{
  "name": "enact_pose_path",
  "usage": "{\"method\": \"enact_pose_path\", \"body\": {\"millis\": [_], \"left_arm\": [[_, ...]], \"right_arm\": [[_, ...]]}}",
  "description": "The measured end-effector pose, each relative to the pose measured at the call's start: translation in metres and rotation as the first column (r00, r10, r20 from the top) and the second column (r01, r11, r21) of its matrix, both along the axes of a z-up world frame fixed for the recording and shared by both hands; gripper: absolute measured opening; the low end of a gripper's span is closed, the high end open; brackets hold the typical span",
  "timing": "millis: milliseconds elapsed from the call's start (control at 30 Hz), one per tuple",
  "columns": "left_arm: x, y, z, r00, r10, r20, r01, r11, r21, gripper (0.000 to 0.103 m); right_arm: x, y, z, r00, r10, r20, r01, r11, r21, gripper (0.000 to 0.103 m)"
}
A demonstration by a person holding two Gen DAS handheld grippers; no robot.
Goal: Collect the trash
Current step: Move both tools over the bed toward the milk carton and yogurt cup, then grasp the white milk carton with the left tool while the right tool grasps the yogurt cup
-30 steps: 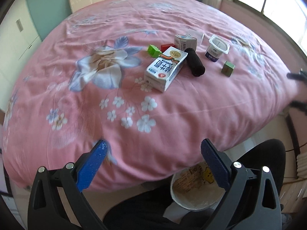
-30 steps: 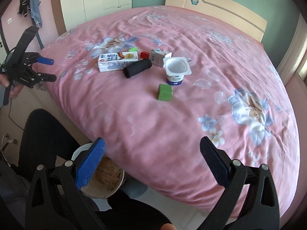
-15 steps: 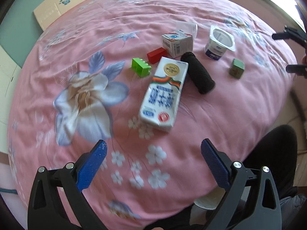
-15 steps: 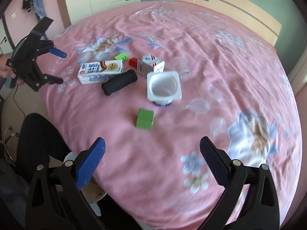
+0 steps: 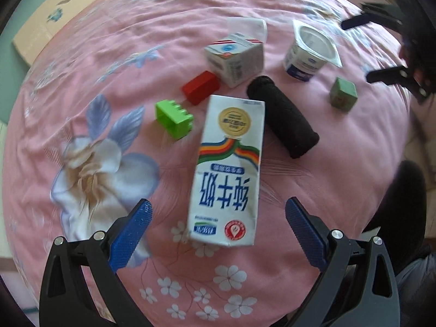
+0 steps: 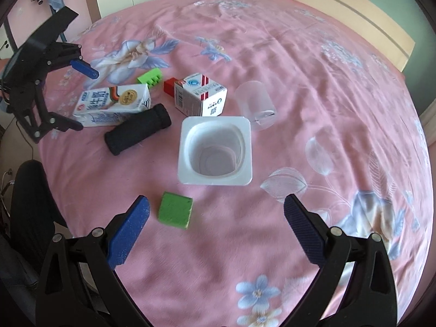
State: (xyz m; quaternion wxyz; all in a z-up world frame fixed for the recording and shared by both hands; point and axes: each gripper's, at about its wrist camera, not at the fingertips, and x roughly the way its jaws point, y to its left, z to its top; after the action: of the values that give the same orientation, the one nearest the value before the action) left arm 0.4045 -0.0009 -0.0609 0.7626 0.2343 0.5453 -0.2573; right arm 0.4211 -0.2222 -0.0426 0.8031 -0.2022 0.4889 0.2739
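**Both grippers open over trash on bed**

Left wrist view, left to right: left gripper [image 5: 218, 226] jaws wide apart, holding nothing, hovering just above the near end of the milk carton [image 5: 227, 171], which lies flat on the pink floral bed [image 5: 81, 87]. Green brick [image 5: 174, 118] left of carton, red block [image 5: 201, 87] just beyond it. Small carton [image 5: 235, 58] far of the red block, touching or nearly so. Black roll [image 5: 282, 117] lies right beside the milk carton. Yogurt cup [image 5: 309, 51] upright, far right. Green cube [image 5: 342, 95] right of the roll, apart from it. Right gripper's fingers visible at the far right edge.

Right wrist view, left to right: left gripper [image 6: 76, 95] at left, straddling the milk carton's [image 6: 114, 103] end. Black roll [image 6: 137, 129] near side of carton. Green cube [image 6: 175, 209] just beside the right gripper's left finger [image 6: 128, 233]. Right gripper [image 6: 216, 230] jaws spread, empty, yogurt cup [image 6: 215, 150] just ahead, open top up. Small carton [image 6: 201, 98] behind the cup; clear cup [image 6: 254, 105] on its side to the right.
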Motion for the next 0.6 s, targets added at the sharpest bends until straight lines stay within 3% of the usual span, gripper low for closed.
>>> {"method": "enact_pose_path", "body": {"millis": [300, 333, 367, 433, 533, 567, 600], "left_arm": [[0.016, -0.012, -0.007, 1.0, -0.011, -0.009, 0.011, 1.0, -0.005, 0.099], [0.017, -0.012, -0.008, 1.0, -0.012, -0.017, 0.012, 1.0, -0.012, 0.096], [0.017, -0.013, -0.01, 1.0, -0.017, -0.019, 0.017, 1.0, -0.016, 0.084], [0.019, -0.015, -0.015, 0.999, -0.023, -0.04, 0.023, 1.0, -0.002, 0.071], [0.019, -0.018, -0.02, 0.999, -0.033, -0.032, 0.034, 0.999, 0.027, 0.061], [0.019, -0.019, -0.021, 0.999, -0.034, -0.028, 0.034, 0.999, 0.029, 0.055], [0.019, -0.019, -0.022, 0.999, -0.03, -0.03, 0.03, 0.999, 0.029, 0.053]], "right_arm": [[0.02, 0.015, -0.014, 1.0, 0.03, 0.001, -0.03, 1.0, 0.002, 0.097], [0.022, 0.016, -0.015, 1.0, 0.03, -0.003, -0.03, 1.0, 0.004, 0.097], [0.024, 0.019, -0.017, 0.999, 0.032, -0.008, -0.032, 0.999, 0.001, 0.097], [0.027, 0.023, -0.021, 0.999, 0.036, -0.003, -0.036, 0.999, -0.011, 0.097], [0.032, 0.028, -0.023, 1.0, 0.03, -0.001, -0.03, 1.0, -0.01, 0.096], [0.033, 0.029, -0.024, 0.999, 0.033, -0.001, -0.033, 0.999, -0.005, 0.092], [0.034, 0.029, -0.024, 1.0, 0.031, 0.002, -0.031, 0.999, -0.006, 0.076]]}}
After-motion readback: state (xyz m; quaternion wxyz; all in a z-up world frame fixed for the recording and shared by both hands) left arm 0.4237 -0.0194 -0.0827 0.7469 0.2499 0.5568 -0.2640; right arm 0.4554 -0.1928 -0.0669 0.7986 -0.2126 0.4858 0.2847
